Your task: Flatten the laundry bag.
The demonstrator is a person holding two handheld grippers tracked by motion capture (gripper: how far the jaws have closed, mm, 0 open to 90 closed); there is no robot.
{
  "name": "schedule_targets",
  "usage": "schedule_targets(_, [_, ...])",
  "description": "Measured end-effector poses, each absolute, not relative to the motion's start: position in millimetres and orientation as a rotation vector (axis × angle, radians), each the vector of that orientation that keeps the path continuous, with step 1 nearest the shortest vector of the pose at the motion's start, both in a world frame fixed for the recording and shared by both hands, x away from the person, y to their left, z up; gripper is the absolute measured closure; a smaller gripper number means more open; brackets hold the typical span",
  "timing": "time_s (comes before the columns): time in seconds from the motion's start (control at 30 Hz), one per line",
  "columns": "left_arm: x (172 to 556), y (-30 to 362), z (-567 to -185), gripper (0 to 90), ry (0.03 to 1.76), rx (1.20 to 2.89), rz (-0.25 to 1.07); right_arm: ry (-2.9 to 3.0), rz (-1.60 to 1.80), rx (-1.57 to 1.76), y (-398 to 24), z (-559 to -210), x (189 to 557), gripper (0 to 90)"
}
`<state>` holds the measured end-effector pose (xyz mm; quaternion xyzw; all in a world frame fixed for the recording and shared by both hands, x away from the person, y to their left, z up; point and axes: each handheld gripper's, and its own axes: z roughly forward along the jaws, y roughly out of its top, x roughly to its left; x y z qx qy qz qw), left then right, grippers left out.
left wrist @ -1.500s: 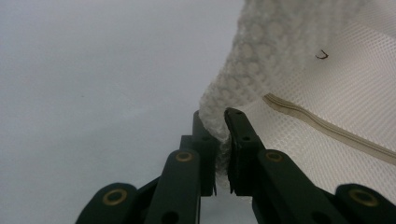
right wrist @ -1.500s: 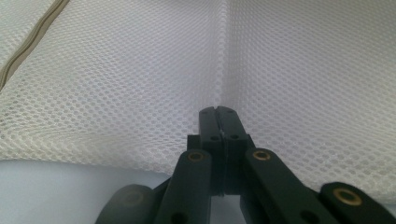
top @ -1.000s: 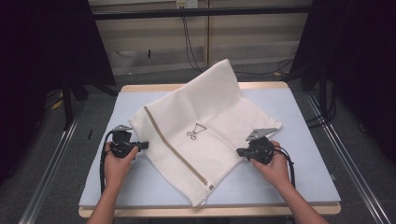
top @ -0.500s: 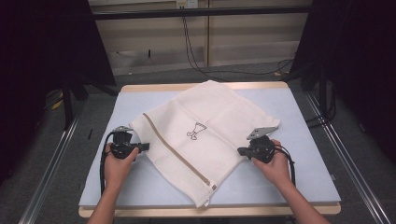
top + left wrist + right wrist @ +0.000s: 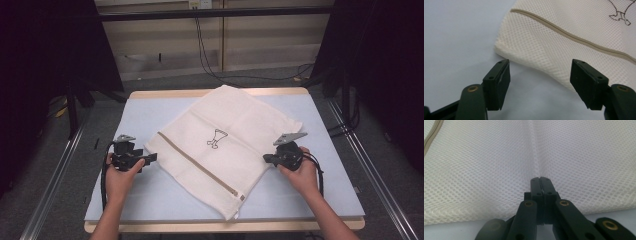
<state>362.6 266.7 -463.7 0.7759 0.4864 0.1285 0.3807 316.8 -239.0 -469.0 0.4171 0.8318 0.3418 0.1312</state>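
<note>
We see the cream mesh bag (image 5: 222, 150) lying flat on the blue table mat (image 5: 150, 195). Our right gripper (image 5: 268, 159) pinches the bag's right edge; our left gripper (image 5: 150, 158), just opened wide, sits beside its left corner, nothing between its jaws.

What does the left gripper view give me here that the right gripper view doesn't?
Left gripper view: the left gripper, its jaws just opened and apart, nothing between them, the mesh bag corner just beyond, plus the printed figure. Right gripper view: the right gripper shut, its tips at a crease in the mesh. Both: cream mesh, its tan zipper strip, and the blue table.
</note>
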Motion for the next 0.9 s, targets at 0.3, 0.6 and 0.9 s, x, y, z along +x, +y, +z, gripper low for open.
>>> schedule_targets(0.3, [377,257,-465,40.5,1.139,2.045,0.369,2.386,0.954,1.229,-256,-469,323,90.0])
schedule_targets(0.6, [408,245,-481,38.3,1.099,2.086,0.378,2.344,0.966,1.173,-254,-469,315,84.5])
schedule_targets(0.9, [410,237,-479,55.9,1.123,2.164,0.372,2.340,0.998,1.198,-241,-464,297,60.1])
